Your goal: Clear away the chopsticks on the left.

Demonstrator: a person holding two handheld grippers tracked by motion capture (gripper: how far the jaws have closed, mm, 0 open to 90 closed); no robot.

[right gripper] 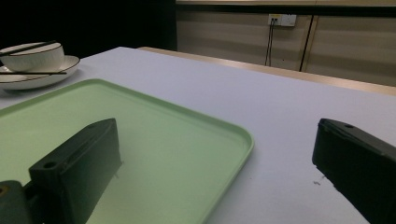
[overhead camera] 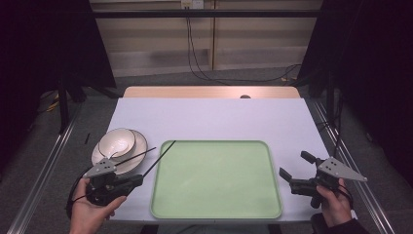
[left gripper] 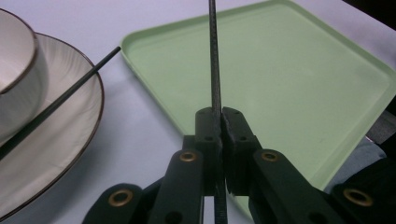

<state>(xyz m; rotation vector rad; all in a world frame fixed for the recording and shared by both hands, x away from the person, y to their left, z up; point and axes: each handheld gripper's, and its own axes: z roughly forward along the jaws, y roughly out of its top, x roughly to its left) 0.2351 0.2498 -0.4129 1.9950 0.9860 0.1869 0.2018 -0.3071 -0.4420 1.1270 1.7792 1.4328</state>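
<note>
Chopstick in left gripper, tray bare

Chopstick [left gripper: 214, 56] is pinched between the closed jaws of the left gripper [overhead camera: 139, 178], at the near left of the table [overhead camera: 209, 117]. Its black shaft runs up and to the right from the jaws, the tip reaching over the near-left corner of the green tray [overhead camera: 275, 195]. In the left gripper view the jaws are pressed tight on the shaft, which points straight ahead across the tray's left rim.

Second chopstick [overhead camera: 134, 157] lies apart from the first, resting across the bowl [overhead camera: 117, 141] and the plate [overhead camera: 139, 146] under it, its tip past the plate's right edge. Bowl sits on the plate, both just left of the tray.

Right gripper [overhead camera: 291, 170] is held at the near right, beside the tray's right rim. Its jaws stand wide apart with nothing between them; the right gripper view shows bare tray and table in the gap.

Progress, judged: early. One chopstick is lifted off the dishes but not set down. The other chopstick, bowl and plate are untouched. Tray holds nothing. If the aim is loading the tray, nearly all of it remains.
</note>
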